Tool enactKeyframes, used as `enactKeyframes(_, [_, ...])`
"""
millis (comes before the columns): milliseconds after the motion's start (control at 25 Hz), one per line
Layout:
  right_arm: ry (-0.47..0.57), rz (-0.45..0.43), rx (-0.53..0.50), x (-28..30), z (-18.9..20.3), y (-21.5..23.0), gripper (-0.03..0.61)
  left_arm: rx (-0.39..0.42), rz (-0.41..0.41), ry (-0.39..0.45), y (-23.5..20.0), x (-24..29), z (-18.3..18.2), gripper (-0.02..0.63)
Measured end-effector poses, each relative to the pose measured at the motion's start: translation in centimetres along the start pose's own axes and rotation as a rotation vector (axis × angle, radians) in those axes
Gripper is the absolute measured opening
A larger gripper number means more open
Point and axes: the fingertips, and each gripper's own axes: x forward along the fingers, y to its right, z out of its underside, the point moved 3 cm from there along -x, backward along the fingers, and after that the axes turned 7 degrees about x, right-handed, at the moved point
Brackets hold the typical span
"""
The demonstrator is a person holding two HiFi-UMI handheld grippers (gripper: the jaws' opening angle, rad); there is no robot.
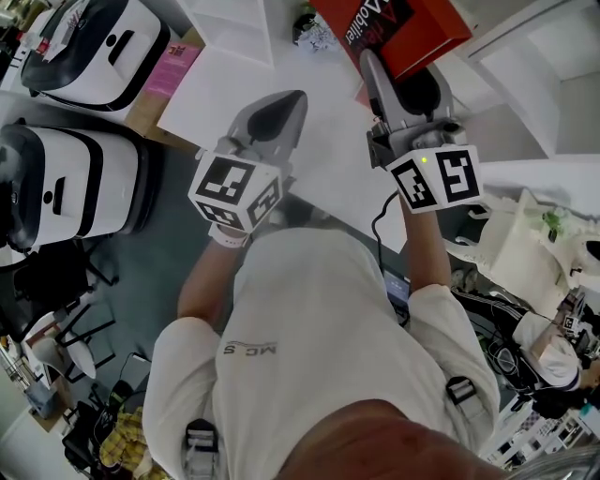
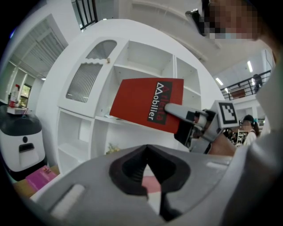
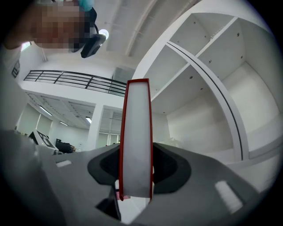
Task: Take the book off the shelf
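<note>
My right gripper [image 3: 136, 173] is clamping the red hardcover book with white pages [image 3: 137, 132], its dark pads pressing on the two covers. In the right gripper view the book is standing on edge. The white page block is facing the camera between thin red boards, and the long axis is running straight out from the jaws along the line the gripper is pointing.

From the left gripper view I am looking at the red cover [image 2: 141, 103] face on. White lettering is running along a black band near the held end. The book is reaching away from the right gripper [image 2: 170, 109] toward the white wooden shelf unit [image 2: 132, 57] and is tilting slightly. It is hanging in front of the shelf's open compartments. I cannot tell whether its far lower corner is touching a shelf board.

My left gripper [image 2: 147, 152] is sitting with its jaws together, tips meeting, nothing between them. In the head view it [image 1: 298, 97] is pointing forward beside the right gripper [image 1: 375, 70], with the book [image 1: 403, 28] beyond. Two white rounded machines with black bands [image 1: 84, 178] are standing off to the left.
</note>
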Motion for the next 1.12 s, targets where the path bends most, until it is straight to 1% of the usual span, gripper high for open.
enactKeyframes(160, [-0.029, -0.088, 0.049, -0.3, 1.3, -0.7, 0.169, 0.0, -0.009, -0.004, 0.1, -0.2, 0.2, 0.002])
enactKeyframes(440, [-0.118, -0.127, 0.053, -0.8, 4.8, -1.5, 0.169, -0.004, -0.02, -0.022, -0.4, -0.5, 1.1, 0.002])
enactKeyframes(640, [-0.201, -0.119, 0.093, -1.8, 8.4, -1.8, 0.169, -0.016, -0.017, -0.041, -0.2, -0.7, 2.0, 0.002])
enactKeyframes(1120, [-0.366, -0.055, 0.148, -4.1, 14.3, -0.1, 0.167, -0.05, -0.022, -0.073, -0.4, -0.6, 4.8, 0.002])
